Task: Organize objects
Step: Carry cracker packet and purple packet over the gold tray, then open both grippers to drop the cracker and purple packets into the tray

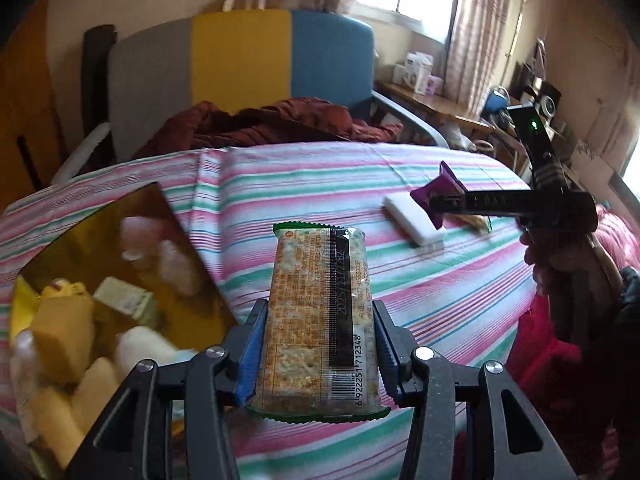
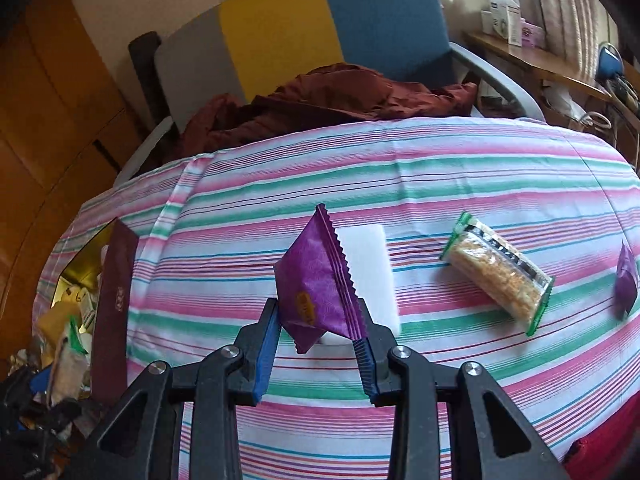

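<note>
The left gripper (image 1: pixel 316 356) was clamped on a rice bar (image 1: pixel 318 320) at the lower centre of the left view, above the striped cloth (image 1: pixel 280 184), with an open box (image 1: pixel 120 280) of items at lower left. The right gripper (image 2: pixel 318 344) was clamped on a purple packet (image 2: pixel 316 284) at the centre of the right view, in front of a white block (image 2: pixel 372 264). A second rice bar (image 2: pixel 498 276) and another purple packet (image 2: pixel 626 280) lay on the cloth at the right.

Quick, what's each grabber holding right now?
Left gripper: closed on the green-edged snack bar.
Right gripper: closed on the purple packet.
</note>
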Demonstrator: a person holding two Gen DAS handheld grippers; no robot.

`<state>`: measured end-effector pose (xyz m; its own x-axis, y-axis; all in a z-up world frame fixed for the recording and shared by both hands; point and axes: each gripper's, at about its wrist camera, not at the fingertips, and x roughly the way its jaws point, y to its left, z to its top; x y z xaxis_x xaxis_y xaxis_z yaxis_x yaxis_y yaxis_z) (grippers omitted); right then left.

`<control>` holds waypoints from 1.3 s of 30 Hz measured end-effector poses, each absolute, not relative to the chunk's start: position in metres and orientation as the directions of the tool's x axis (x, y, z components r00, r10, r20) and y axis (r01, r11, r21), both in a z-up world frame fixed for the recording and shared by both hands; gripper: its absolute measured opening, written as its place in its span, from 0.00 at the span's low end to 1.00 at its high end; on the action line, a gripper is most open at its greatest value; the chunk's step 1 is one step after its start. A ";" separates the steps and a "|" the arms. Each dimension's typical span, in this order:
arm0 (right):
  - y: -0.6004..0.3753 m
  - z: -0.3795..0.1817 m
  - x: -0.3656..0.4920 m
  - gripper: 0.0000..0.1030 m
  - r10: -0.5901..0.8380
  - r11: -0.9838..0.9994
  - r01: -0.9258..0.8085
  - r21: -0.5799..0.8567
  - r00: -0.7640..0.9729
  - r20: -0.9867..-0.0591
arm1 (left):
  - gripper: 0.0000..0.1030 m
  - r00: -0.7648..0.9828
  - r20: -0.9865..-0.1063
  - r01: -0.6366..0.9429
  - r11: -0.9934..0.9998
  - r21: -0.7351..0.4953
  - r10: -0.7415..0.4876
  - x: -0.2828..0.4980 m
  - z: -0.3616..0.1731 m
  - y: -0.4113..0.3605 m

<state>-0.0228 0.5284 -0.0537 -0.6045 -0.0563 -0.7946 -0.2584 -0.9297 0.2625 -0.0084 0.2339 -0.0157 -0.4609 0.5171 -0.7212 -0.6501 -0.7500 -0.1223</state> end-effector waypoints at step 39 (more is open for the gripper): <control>0.250 -0.027 -0.135 0.48 -0.363 -0.931 0.166 0.324 -0.491 -0.792 | 0.69 -0.676 -0.628 -0.232 -0.920 -0.316 0.386 -0.129 0.017 0.051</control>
<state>-0.1345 0.2500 -0.0275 -0.4913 -0.3629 -0.7918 0.1660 -0.9314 0.3239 -0.1286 0.0509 0.0171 -0.6764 0.3856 -0.6276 -0.2316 -0.9201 -0.3158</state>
